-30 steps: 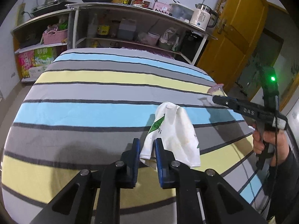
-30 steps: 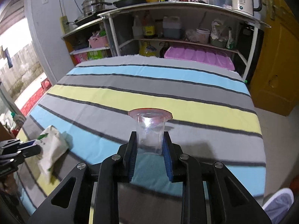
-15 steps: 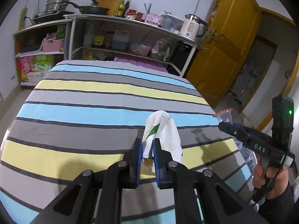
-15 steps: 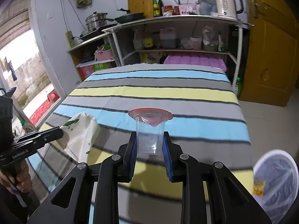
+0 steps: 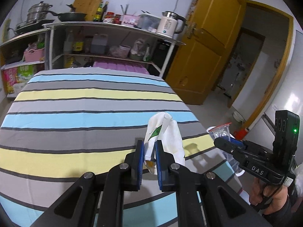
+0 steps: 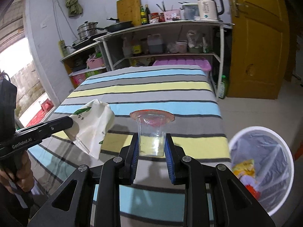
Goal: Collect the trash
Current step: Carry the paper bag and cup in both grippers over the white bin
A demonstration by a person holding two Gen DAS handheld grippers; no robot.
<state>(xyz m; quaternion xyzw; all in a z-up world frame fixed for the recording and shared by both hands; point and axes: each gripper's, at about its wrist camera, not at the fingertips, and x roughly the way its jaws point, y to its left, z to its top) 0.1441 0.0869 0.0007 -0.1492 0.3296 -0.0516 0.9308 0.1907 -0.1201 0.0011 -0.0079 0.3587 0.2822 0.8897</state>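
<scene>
Both loads lifted off the striped tabletop (image 5: 79,94): left gripper (image 5: 149,152) clamps the white bag (image 5: 170,136), right gripper (image 6: 151,147) clamps the clear plastic cup (image 6: 151,132) upright, beside the lined bin (image 6: 265,151) past the tabletop's right edge.

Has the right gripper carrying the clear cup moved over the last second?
Yes. The right gripper, shut on the clear cup, has pulled back from mid-table and swung right: the table's near edge and the lined trash bin now show.
</scene>
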